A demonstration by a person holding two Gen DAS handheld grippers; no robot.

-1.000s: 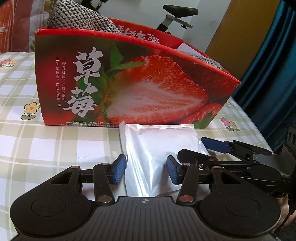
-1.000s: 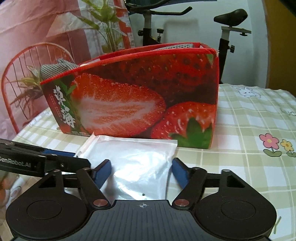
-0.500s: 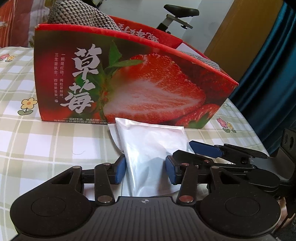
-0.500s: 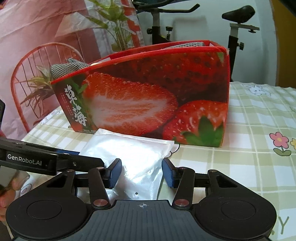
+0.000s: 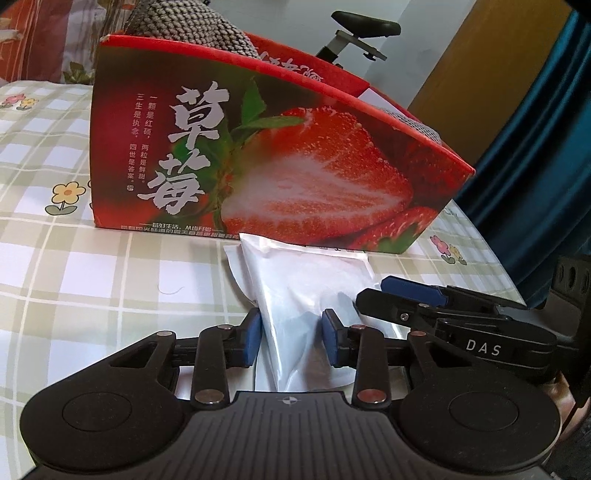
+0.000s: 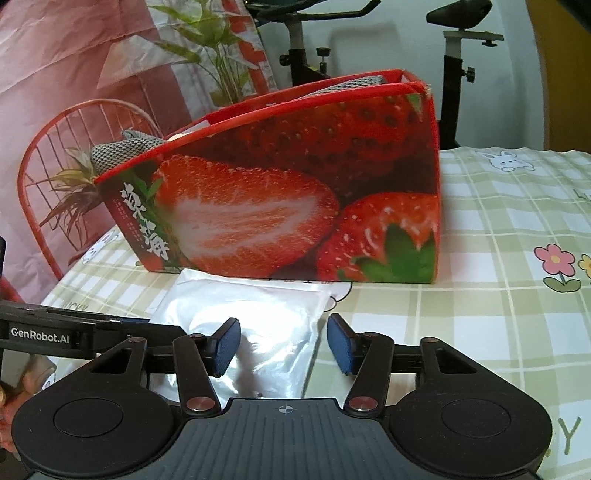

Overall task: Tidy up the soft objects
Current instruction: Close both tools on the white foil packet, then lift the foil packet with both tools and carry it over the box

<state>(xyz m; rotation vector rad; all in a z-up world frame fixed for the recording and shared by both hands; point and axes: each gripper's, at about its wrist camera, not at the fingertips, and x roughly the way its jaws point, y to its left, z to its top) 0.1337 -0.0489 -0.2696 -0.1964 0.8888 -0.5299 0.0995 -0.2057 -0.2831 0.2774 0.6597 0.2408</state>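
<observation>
Green-checked cloth with cartoon flowers covers the table (image 5: 92, 266), and a red strawberry box (image 5: 280, 173) stands on it with a grey knitted item (image 5: 192, 33) poking over its rim. Just in front of the box lies a white plastic pouch (image 5: 295, 295). The left gripper (image 5: 291, 336) has its jaws closing on the pouch's near end, the blue pads (image 5: 253, 336) touching both sides so the plastic bunches up between them. The right gripper (image 6: 284, 343) straddles the pouch's other near corner, its jaws opening; the pads seem to stand clear of the film, though glare makes that hard to confirm. An exercise bike (image 6: 458, 48) stands behind.
</observation>
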